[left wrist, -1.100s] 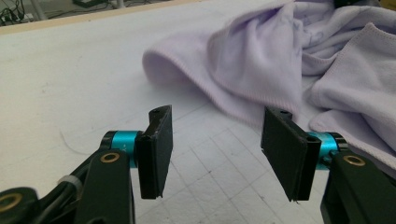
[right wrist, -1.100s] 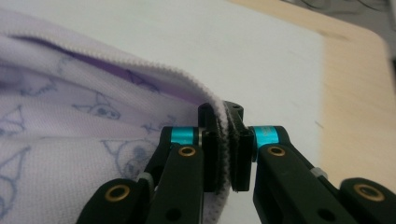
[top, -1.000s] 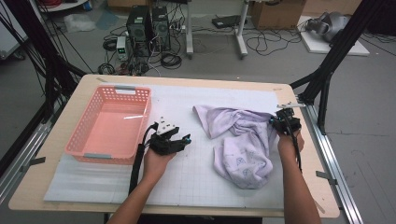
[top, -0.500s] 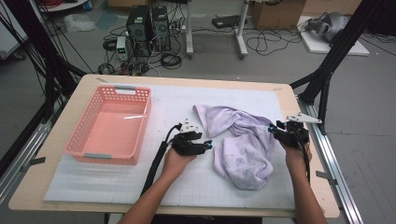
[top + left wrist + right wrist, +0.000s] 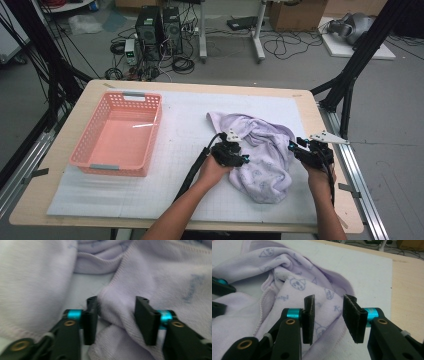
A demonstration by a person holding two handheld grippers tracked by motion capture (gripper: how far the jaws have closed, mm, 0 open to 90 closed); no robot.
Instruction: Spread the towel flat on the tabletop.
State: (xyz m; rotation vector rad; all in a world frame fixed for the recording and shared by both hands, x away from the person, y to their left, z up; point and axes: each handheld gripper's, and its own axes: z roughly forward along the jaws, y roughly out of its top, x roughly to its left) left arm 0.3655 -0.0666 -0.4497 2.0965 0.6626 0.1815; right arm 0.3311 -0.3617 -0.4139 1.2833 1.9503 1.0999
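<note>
A soft, limp lavender towel (image 5: 262, 157) lay crumpled on the counter (image 5: 60, 200), the left gripper (image 5: 116, 315) having just been closing around a hem fold, the right gripper (image 5: 329, 315) spread apart above its edge.

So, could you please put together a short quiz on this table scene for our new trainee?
1. True or false: the pink basket has the towel in it.
2. Which gripper has a fold of towel between its jaws: A, the left gripper, or B, the right gripper?
3. What is printed on the towel?

Key:
1. False; it lies on the mat, beside the basket.
2. A; its jaws have just been closing on the fold.
3. Small cat faces.
</note>
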